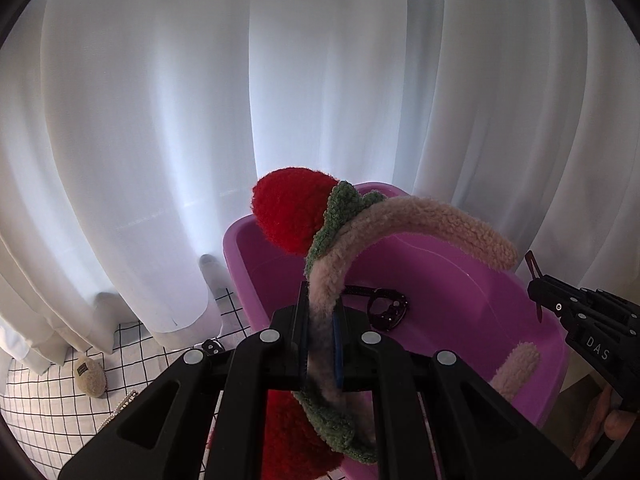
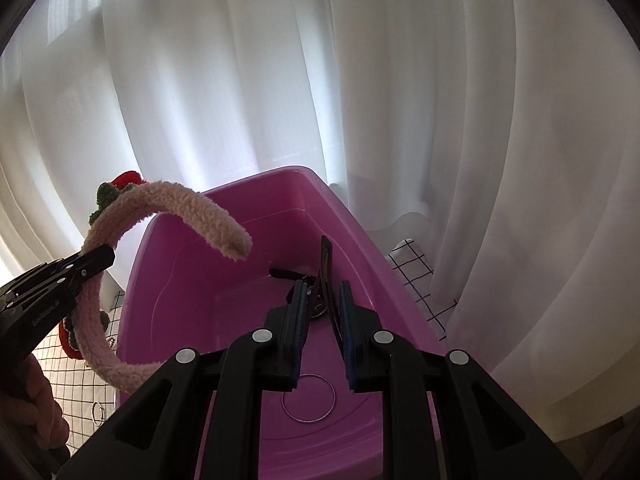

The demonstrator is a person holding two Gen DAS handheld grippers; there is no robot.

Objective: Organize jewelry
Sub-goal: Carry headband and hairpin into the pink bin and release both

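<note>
Jewelry and hair pieces are gathered here toward one purple tub (image 2: 168, 240), and we read the scene from left to right. Far left, on the grid-patterned cloth (image 1: 48, 400), a fuzzy beige clip (image 1: 91, 376) and a beaded strip (image 1: 118, 410) lie loose outside the tub; we judge them not yet sorted. Next, the left gripper (image 1: 320, 312) pinches the fuzzy pink headband (image 1: 420, 216) on its band, just below the red pompom (image 1: 288, 208) with its green leaf trim (image 1: 340, 216). We take this hold on the narrow band, not on the soft pompom, to be what keeps the arc steady between the pads. The headband's free end arches over the tub's open top, so a release would likely drop it inside. On the tub floor lie a dark studded buckle-like piece (image 1: 388, 308) and a thin ring bangle (image 2: 308, 398), already stowed. To the right, the right gripper (image 2: 323, 300) is pressed onto a flat dark hair clip (image 2: 326, 268), which stands up above its tips over the tub; one pad visibly touches the clip, though the pads look slightly apart lower down. Both tools thus hang above the same container, which we judge to be the shared drop point. White curtains (image 2: 440, 100) hang behind everything.
</note>
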